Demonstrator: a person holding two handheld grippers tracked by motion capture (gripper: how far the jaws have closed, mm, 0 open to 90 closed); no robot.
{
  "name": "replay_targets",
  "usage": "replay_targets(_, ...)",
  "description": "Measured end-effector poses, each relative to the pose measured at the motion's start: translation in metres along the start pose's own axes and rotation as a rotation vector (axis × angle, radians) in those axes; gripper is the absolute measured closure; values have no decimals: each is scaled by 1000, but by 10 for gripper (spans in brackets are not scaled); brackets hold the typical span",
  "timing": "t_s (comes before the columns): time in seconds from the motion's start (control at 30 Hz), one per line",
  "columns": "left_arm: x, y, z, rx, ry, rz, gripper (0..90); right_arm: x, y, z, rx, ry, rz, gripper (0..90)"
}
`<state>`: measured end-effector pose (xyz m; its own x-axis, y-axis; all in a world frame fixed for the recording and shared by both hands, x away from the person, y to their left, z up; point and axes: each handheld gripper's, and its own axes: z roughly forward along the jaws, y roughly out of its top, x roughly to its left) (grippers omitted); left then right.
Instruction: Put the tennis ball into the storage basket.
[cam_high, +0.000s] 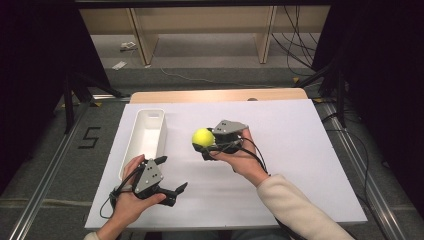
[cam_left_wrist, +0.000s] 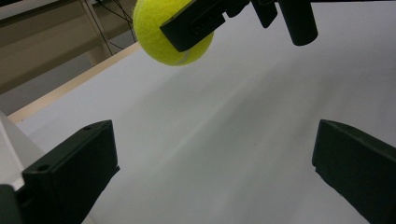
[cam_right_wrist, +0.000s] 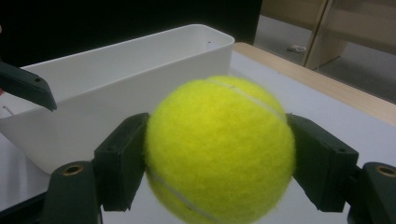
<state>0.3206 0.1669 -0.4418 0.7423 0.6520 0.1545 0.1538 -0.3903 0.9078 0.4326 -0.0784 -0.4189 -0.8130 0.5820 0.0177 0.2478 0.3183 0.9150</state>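
my left tool (cam_high: 171, 175) sits nearest me, low over the front left part of the white desk (cam_high: 300, 165), gripped in my left hand (cam_high: 131, 200); its two black jaws stand wide apart with nothing between them, and its cable loops back past my wrist. in the left gripper view those jaws rise at either side of a bare stretch of white surface. a little farther in, near the middle of the desk, my right hand (cam_high: 242, 157) carries my right tool (cam_high: 206, 145), whose grey three-cornered plate faces up. its jaws are clamped on the yellow tennis ball (cam_high: 203, 137), one pad pressed to each side of it, as the right gripper view shows plainly with the ball (cam_right_wrist: 219, 149) between the two black pads and its pale seam curving across the top. the ball is held up off the desk, clear of the surface, and in the left gripper view it (cam_left_wrist: 161, 37) hangs in the upper left with one of the right tool's jaws across it. just left of the ball lies the long white bin (cam_high: 161, 116), set lengthwise along the left side of the desk, open at the top; the ball is beside it, not over it. beyond the white surface the desk's wooden edge (cam_high: 220, 95) shows, then grey floor (cam_high: 210, 50).
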Motion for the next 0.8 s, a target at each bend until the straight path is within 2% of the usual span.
replay_targets(0.8,-1,1,0,0,-2,-2,0,7,7,10,-6,21,-2,266)
